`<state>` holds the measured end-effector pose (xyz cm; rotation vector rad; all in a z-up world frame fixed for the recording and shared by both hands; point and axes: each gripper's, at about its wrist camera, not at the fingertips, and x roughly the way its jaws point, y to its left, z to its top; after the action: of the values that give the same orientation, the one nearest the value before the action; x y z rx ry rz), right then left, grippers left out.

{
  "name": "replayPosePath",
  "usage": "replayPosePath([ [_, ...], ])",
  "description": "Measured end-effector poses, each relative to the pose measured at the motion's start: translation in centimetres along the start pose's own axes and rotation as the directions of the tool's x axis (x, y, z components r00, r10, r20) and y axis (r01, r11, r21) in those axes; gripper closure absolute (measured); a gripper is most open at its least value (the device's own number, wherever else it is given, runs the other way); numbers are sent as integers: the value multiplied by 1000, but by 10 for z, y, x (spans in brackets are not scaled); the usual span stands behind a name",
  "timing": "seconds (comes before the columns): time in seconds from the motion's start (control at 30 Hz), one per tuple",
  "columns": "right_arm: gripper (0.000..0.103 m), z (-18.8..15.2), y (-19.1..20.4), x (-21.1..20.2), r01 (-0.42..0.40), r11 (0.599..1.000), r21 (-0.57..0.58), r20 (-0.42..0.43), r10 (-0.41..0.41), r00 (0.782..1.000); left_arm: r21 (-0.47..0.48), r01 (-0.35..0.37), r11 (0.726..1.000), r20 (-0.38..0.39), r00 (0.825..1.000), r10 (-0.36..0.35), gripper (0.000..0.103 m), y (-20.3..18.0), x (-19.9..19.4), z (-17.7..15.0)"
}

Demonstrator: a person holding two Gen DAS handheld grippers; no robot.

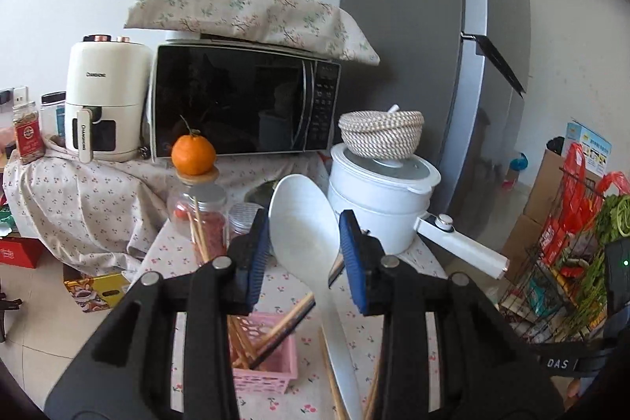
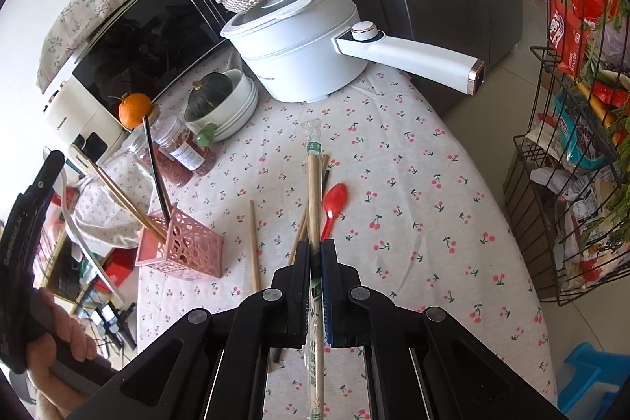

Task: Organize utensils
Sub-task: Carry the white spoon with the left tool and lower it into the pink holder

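Note:
My left gripper is shut on a white rice spoon, its blue pads against the sides of the bowl and the handle trailing down toward me. It hangs above the pink slotted basket, which holds several chopsticks. My right gripper is shut on a wrapped pair of wooden chopsticks in a clear sleeve, lifted a little over the cherry-print tablecloth. A red spoon and loose wooden chopsticks lie on the cloth beneath. The pink basket stands left of the right gripper.
A white electric pot with a long handle and a woven bowl on its lid stands at the back. Stacked bowls, spice jars with an orange, a microwave and an air fryer crowd the left. A wire rack stands right of the table.

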<state>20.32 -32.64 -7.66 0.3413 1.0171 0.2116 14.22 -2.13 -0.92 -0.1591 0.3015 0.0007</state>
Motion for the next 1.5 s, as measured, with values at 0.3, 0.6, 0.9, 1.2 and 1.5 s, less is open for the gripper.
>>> replayPosePath([
  [0.3, 98, 4, 5, 14, 14, 1000, -28, -14, -14, 1000, 24, -159, 987, 109, 982, 156, 66, 25, 33, -25],
  [0.6, 98, 5, 13, 19, 11, 999, -42, -2, -11, 1000, 47, -156, 987, 92, 984, 151, 65, 24, 46, -43],
  [0.9, 98, 5, 35, 15, -36, 999, -39, 42, 38, 998, 112, -99, 989, 51, 994, 94, 90, 22, 31, -30],
  [1.2, 97, -2, 54, 17, -67, 995, -73, 29, 69, 997, 29, 51, 998, -252, 967, -42, 56, 44, 31, -11],
  [1.5, 98, -2, 54, 18, -75, 995, -64, 16, 76, 997, -155, 134, 979, -508, 839, -196, 56, 82, 47, -39],
])
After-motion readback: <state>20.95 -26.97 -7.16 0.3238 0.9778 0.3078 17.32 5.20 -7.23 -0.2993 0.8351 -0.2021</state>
